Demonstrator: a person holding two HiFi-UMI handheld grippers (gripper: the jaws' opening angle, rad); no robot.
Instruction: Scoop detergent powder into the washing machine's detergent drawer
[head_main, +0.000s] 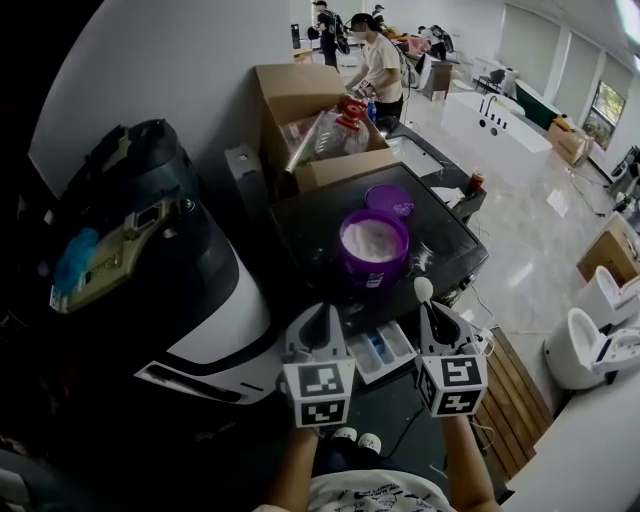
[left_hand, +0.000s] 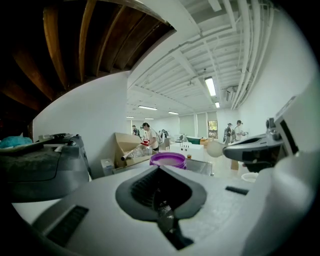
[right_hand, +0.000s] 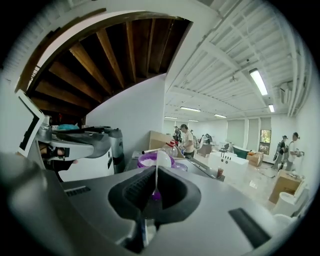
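A purple tub (head_main: 372, 247) full of white powder stands on the dark washing machine top (head_main: 300, 235), with its purple lid (head_main: 389, 200) lying behind it. The detergent drawer (head_main: 380, 350) is pulled out below the front edge. My right gripper (head_main: 428, 308) is shut on a white spoon (head_main: 423, 291), held upright to the right of the drawer; the spoon (right_hand: 161, 160) points toward the tub (right_hand: 150, 160). My left gripper (head_main: 320, 312) hovers at the drawer's left, shut with nothing in it. From the left gripper (left_hand: 160, 171) I see the tub (left_hand: 167, 159) ahead.
A cardboard box (head_main: 300, 100) with plastic bottles sits behind the machine. A bulky dark-and-white appliance (head_main: 150, 260) fills the left. A wooden pallet (head_main: 505, 400) lies at lower right, with toilets (head_main: 600, 330) beyond it. A white bathtub (head_main: 495, 125) and people stand far back.
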